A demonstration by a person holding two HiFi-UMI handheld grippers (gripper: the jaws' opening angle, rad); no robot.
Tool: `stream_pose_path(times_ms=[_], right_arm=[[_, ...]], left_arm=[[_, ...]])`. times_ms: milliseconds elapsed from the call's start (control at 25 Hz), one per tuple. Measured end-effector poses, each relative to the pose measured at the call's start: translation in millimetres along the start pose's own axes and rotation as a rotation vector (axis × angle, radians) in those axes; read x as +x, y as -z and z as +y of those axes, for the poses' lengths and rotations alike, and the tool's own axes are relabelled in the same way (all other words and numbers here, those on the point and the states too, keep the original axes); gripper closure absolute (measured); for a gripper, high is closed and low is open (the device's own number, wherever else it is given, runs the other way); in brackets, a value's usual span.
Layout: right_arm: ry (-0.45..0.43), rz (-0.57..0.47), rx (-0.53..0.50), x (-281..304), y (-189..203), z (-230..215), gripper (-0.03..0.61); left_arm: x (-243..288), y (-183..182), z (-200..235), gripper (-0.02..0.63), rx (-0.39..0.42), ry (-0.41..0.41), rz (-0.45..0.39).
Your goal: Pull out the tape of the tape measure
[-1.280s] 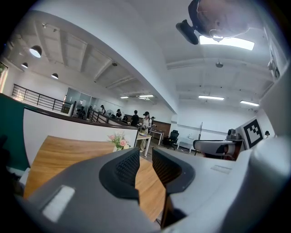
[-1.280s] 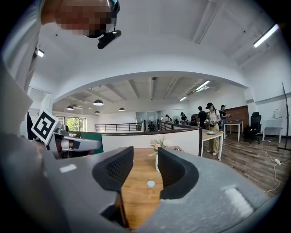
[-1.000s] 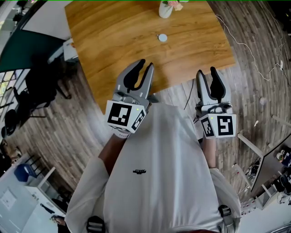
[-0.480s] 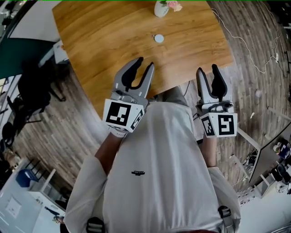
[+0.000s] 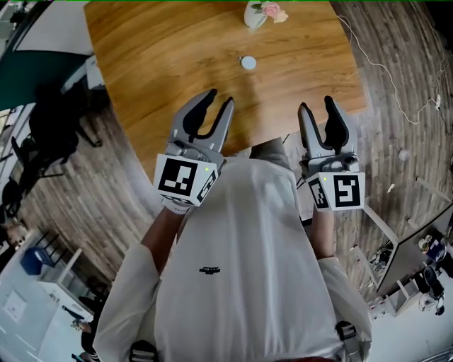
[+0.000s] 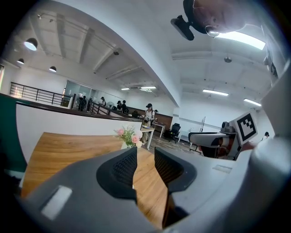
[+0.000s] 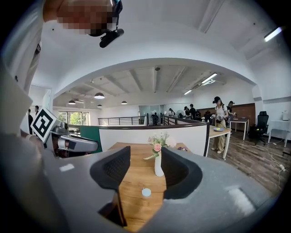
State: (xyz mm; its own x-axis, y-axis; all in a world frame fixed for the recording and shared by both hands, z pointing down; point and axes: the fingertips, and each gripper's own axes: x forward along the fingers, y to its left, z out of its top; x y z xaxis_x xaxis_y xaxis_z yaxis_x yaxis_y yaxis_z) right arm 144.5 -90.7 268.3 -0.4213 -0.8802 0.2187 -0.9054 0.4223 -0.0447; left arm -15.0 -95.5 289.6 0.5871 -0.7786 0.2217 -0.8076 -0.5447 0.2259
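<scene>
Woodgrain runs across the broad honey-coloured table (image 5: 163, 56), which stands on a grey plank floor (image 5: 396, 141) in an open office under round ceiling lamps (image 6: 31, 44). At the table's far edge stands a slim white vase of pink flowers (image 5: 256, 17). Nearer, alone on the bare top, lies a small round white disc, probably the tape measure (image 5: 248, 62). The left gripper (image 5: 218, 99) and right gripper (image 5: 316, 104) hover at the near edge, well short of it. Their ribbed dark pads (image 7: 113, 170) are parted, the jaws have just been opening, and nothing is between them.

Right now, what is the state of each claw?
Left claw: open, empty, has just been opening.
Right claw: open, empty, has just been opening.
</scene>
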Motion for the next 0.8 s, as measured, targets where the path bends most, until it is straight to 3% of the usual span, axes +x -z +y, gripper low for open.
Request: stream_pose_path(times_ms=[800], right_arm=[[-0.243,0.104,-0.1,67.2,36.1,11.5,0.325]], left_arm=[[21.7,24.4,21.1,0.497,-0.055,-0.092,0.044]])
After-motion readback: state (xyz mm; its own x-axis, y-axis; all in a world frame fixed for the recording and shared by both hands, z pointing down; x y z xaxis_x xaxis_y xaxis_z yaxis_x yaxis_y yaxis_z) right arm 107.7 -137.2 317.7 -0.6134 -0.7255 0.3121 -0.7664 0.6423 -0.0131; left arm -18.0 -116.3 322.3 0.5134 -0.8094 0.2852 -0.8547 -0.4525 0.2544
